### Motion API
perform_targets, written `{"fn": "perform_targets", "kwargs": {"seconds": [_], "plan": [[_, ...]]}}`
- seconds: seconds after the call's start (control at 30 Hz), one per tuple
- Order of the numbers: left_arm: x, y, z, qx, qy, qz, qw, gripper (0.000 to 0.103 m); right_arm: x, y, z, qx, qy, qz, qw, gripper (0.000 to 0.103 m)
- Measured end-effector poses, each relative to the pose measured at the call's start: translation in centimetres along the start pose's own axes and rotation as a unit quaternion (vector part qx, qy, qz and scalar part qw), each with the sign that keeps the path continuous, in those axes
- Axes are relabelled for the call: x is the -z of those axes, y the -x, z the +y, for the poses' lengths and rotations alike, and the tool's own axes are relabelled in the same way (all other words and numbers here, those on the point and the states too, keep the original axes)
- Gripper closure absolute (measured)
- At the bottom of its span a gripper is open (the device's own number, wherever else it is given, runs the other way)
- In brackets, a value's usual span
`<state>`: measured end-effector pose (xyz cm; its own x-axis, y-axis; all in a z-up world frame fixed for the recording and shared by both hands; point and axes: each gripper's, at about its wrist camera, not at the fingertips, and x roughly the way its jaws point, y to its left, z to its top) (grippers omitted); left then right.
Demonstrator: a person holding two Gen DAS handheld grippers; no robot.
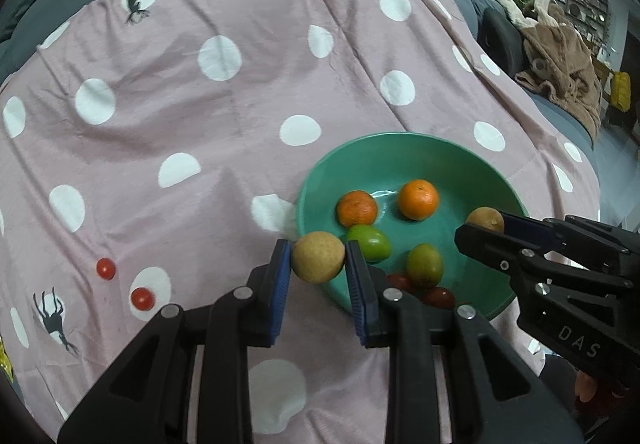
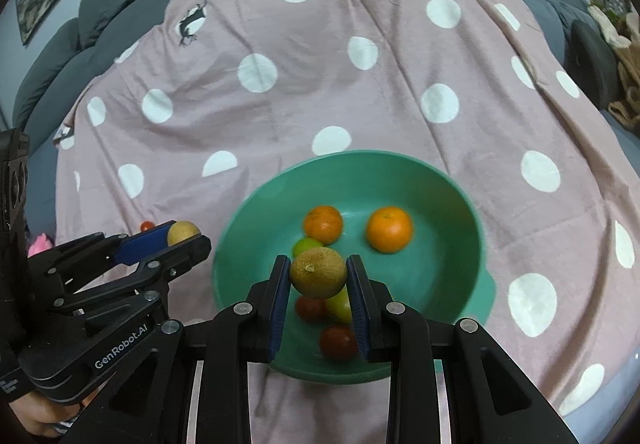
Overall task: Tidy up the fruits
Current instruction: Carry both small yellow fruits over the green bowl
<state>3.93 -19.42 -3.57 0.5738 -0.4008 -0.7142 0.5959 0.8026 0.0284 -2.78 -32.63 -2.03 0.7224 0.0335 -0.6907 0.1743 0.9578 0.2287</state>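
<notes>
A green bowl [image 1: 400,148] [image 2: 440,188] sits on a pink polka-dot cloth. It holds two oranges [image 1: 418,199] [image 2: 389,229], two green fruits [image 1: 425,265] and red tomatoes [image 2: 338,342]. My left gripper [image 1: 318,258] is shut on a tan round fruit [image 1: 318,262] at the bowl's left rim; it also shows in the right wrist view [image 2: 184,234]. My right gripper [image 2: 319,272] is shut on another tan round fruit [image 2: 319,272] above the bowl; it also shows in the left wrist view [image 1: 486,222]. Two red tomatoes [image 1: 106,268] [image 1: 142,299] lie on the cloth to the left.
The pink cloth [image 1: 200,124] [image 2: 360,84] covers a grey sofa [image 2: 120,4]. A brown blanket [image 1: 568,68] lies on the sofa to the right. Shelves stand in the room at far right.
</notes>
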Motion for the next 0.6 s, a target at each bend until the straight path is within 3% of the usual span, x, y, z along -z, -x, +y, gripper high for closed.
{"fn": "perform_targets", "kwargs": {"seconds": [0.6], "plan": [[-0.7,-3.4,-1.7,0.005,-0.021,0.033,0.9992,0.076,0.2,-1.3,-2.3,0.014,-0.02,0.014,1.0,0.073]]}}
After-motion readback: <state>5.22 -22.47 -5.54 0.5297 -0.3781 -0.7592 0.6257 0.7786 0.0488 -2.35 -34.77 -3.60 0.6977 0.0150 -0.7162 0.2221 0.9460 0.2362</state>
